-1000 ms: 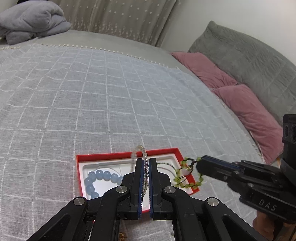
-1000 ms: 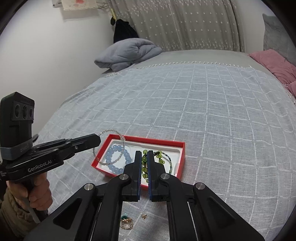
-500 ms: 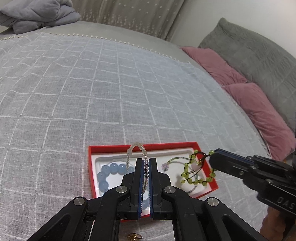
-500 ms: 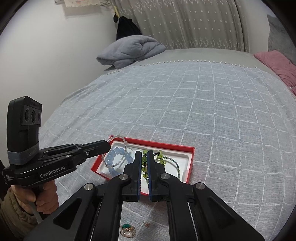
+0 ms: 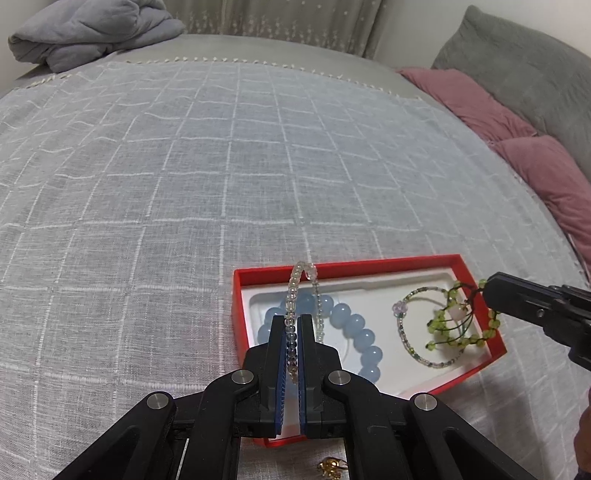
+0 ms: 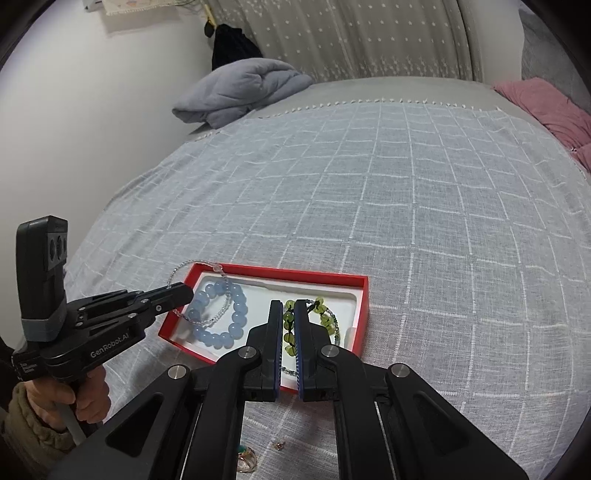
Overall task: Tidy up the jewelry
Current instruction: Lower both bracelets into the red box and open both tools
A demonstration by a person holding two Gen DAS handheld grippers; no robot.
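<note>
A bed is seen covered by a grey-blue bedspread (image 5: 229, 155) with a white grid pattern, its fringed edge running across the upper part of the frame. A red jewelry box (image 5: 476, 284) is laid directly on it at lower centre. A folded grey blanket (image 5: 96, 31) is placed at the upper left, beyond the fringe. Pink pillows (image 5: 517, 147) and a grey cushion (image 5: 524, 70) are ranged along the right edge. A gold ring (image 5: 330, 468) is found at the bottom edge; in the right wrist view, a green-stoned ring (image 6: 246, 458) and a small earring (image 6: 279, 445) are seen there.
</note>
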